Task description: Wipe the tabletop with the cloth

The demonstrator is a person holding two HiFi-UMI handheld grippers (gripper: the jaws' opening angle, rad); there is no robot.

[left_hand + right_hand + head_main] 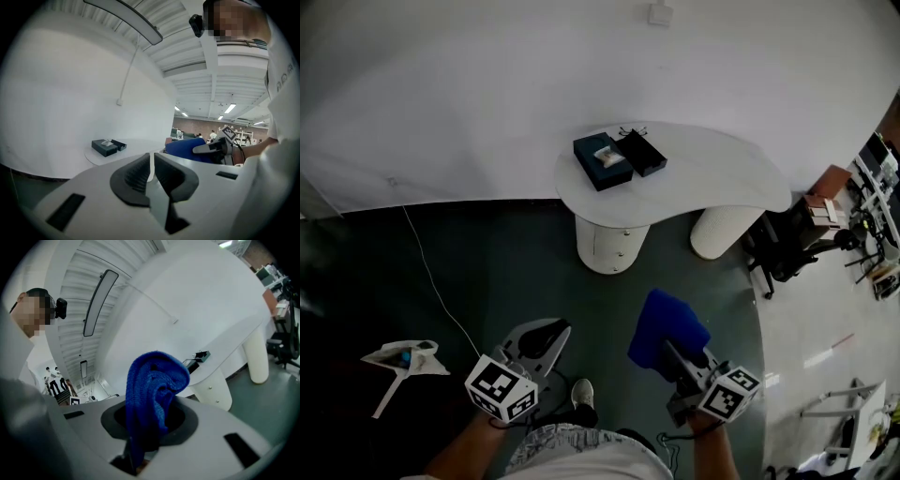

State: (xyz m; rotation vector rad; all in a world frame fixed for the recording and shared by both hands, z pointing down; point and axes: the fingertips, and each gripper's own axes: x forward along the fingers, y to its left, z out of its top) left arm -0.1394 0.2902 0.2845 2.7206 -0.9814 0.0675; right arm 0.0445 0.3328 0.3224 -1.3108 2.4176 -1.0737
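A blue cloth (pixel 667 328) is pinched in my right gripper (pixel 672 353), bunched up and sticking out past the jaws; the right gripper view shows the cloth (pixel 152 394) filling the gap in my right gripper (pixel 150 427). My left gripper (pixel 546 339) hangs to its left, shut with nothing between the jaws, which nearly touch in the left gripper view (pixel 151 176). Both are held low over the floor, well short of the white curved tabletop (pixel 712 173), which also appears as the tabletop (pixel 136 147) and the tabletop (pixel 229 359).
A dark box with a tissue (pixel 602 160) and its lid (pixel 641 152) lie on the table's left part. Two white pedestals (pixel 609 242) carry the table. An office chair (pixel 792 246) and shelves stand at the right. A white dustpan-like item (pixel 401 360) and a cable (pixel 436 286) lie on the floor at left.
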